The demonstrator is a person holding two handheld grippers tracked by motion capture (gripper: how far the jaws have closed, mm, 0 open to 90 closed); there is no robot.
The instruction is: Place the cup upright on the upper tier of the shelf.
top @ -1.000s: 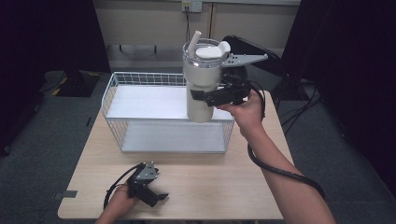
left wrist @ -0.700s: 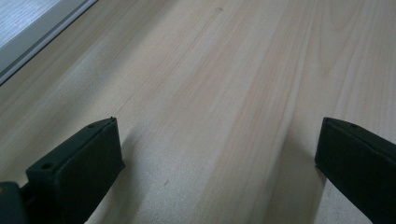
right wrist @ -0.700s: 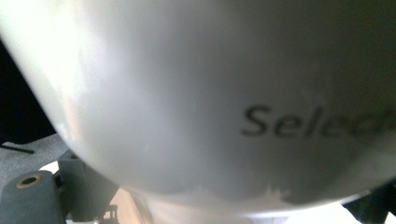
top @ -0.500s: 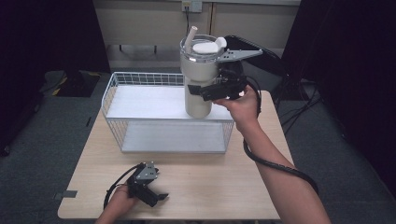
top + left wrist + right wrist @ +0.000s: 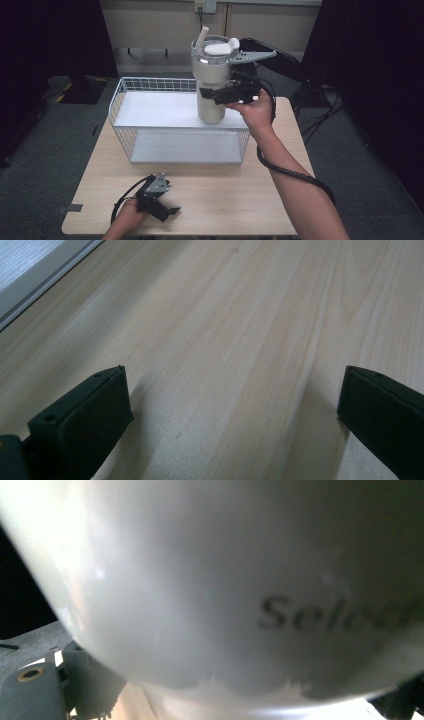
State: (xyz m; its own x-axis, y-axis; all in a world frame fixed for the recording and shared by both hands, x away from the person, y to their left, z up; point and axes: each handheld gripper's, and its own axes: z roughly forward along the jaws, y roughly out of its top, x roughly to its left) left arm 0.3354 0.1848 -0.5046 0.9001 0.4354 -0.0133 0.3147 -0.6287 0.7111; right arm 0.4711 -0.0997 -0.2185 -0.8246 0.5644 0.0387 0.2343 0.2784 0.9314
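**Tumbler up over the basket, left gripper parked**

Nearest you, your left gripper (image 5: 167,212) sits on the near-left of the wooden table (image 5: 225,200) with its jaws spread wide and just bare wood between them. Farther back, your right gripper (image 5: 212,95) is clamped around the middle of the white tumbler (image 5: 212,75), holding it upright above the far right part of the wire basket (image 5: 150,87). Up close, the tumbler's wall has blurry dark lettering starting "Sele"; the rest can't be read.
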